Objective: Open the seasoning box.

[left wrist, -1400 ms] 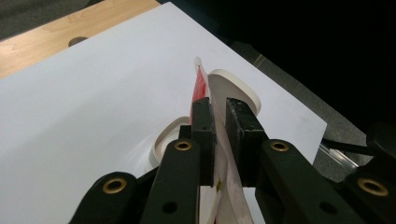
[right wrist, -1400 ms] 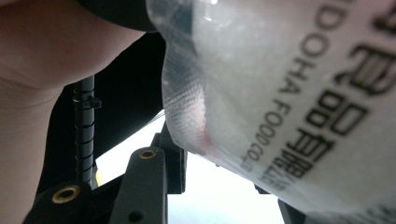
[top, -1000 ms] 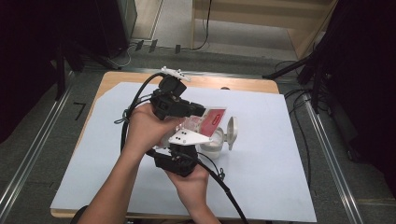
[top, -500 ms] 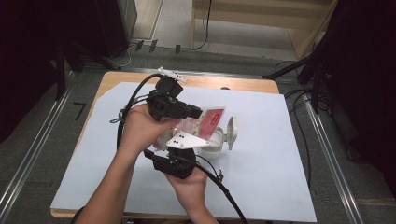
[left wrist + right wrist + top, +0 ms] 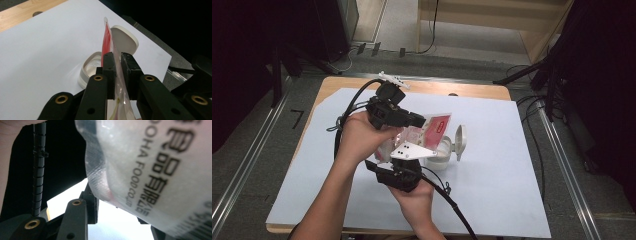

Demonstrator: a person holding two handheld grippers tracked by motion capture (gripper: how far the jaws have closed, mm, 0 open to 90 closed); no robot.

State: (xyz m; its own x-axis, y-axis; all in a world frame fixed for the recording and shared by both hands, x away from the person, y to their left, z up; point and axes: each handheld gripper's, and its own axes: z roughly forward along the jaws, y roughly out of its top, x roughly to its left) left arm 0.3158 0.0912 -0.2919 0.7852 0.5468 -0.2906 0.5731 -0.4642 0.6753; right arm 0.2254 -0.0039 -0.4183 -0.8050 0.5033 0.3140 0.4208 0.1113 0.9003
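Nearest to me, my right gripper (image 5: pixel 412 157) sits low over the white sheet (image 5: pixel 512 190) that covers the table, its grey plate on top. In the right gripper view the clear side of the packet (image 5: pixel 155 170) with black print hangs just in front of the jaws; one jaw shows at the lower left and the other is hidden behind the packet, so I cannot tell whether the right gripper is gripping the packet or standing loose around it. The jaws have just closed a little further.

Just beyond it, my left gripper (image 5: pixel 414 120) is clenched on the packet (image 5: pixel 432 127): in the left gripper view both pads press the thin plastic edge-on, and the red part of the packet (image 5: pixel 107 42) stands up past the jaw tips. The packet is held up in the air between my two grippers, above the sheet.

Farther off, the small white tub (image 5: pixel 439 150) rests on the sheet with its hinged lid (image 5: pixel 459 142) standing open, right beside the packet. In the left gripper view the tub (image 5: pixel 90 68) lies directly behind the jaws.
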